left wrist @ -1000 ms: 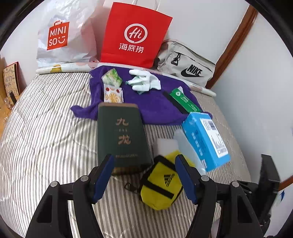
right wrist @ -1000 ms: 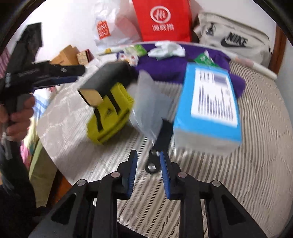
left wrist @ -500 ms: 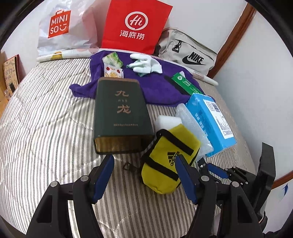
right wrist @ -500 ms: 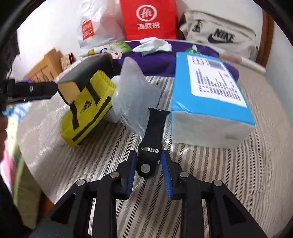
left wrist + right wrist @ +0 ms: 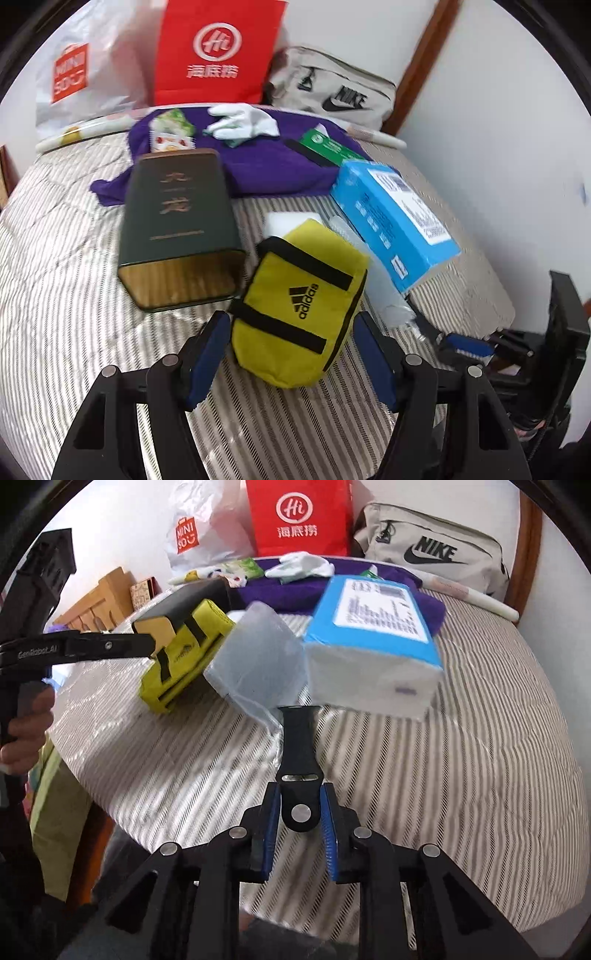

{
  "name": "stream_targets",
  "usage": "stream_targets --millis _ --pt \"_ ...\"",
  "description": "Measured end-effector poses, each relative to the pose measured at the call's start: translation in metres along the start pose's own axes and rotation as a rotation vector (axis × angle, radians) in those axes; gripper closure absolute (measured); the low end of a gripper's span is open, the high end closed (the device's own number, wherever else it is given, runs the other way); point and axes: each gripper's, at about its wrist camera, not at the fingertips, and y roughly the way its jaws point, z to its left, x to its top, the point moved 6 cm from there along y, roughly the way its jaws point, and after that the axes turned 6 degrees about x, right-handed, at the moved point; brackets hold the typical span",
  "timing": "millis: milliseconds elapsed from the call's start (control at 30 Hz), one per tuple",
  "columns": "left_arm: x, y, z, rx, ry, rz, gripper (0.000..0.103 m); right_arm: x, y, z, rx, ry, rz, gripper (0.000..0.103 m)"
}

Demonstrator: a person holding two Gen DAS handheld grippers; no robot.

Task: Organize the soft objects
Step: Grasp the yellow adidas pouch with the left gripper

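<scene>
Left wrist: yellow pouch [image 5: 299,310] lies closed, contents hidden.

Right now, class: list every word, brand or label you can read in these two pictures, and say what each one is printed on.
"MINISO": white plastic bag.
"Hi", with Chinese characters I cannot make out below: red paper bag.
"NIKE": beige bag.
"adidas": yellow pouch.
"GenRobot.AI": left gripper's arm.
Gold Chinese characters: dark green tin, blurred.
White label on the blue box: too blurred.
Green packet: too small.
</scene>
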Motion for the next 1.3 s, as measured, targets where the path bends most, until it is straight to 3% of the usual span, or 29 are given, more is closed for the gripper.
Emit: stream_targets --millis 233,267,333,500,567,633,667,767,967,1133,1300 --pt "-0.002 0.021 -0.011 0.028 0.096 0.01 0.023 -0.004 0.003 -0.012 0.012 0.015 0.011 0.078" --pt "-0.003 0.022 -0.012 0.039 0.107 0.008 0.023 -0.002 0.003 -0.013 0.021 0.019 0.004 0.076" --pt "-0.002 0.026 -0.011 0.061 0.114 0.015 0.023 0.002 0.006 -0.014 0.031 0.026 -0.01 0.062" --pt "-0.003 0.039 -0.006 0.108 0.122 0.05 0.023 0.015 0.018 -0.014 0.011 0.0 -0.039 0.061" --pt "-0.004 0.039 -0.004 0.101 0.114 0.051 0.023 0.018 0.02 -0.014 -0.002 -0.007 -0.049 0.064" --pt "-0.005 0.037 -0.003 0.088 0.11 0.043 0.023 0.019 0.019 -0.018 -0.021 -0.014 -0.057 0.08" --pt "-0.005 0.036 -0.003 0.086 0.11 0.04 0.024 0.02 0.019 -0.02 -0.01 -0.007 -0.055 0.081" --pt "-0.007 0.036 -0.002 0.089 0.117 0.04 0.024 0.019 0.016 -0.026 0.012 0.021 -0.036 0.081" --pt "-0.01 0.032 -0.004 0.078 0.118 0.038 0.026 0.008 0.009 -0.028 -0.023 -0.005 0.002 0.081" --pt "-0.009 0.038 -0.007 0.086 0.113 0.039 0.026 0.007 0.009 -0.028 -0.028 -0.017 -0.021 0.081" --pt "-0.007 0.034 -0.007 0.094 0.111 0.02 0.039 0.013 0.013 -0.031 -0.012 -0.011 -0.059 0.082"
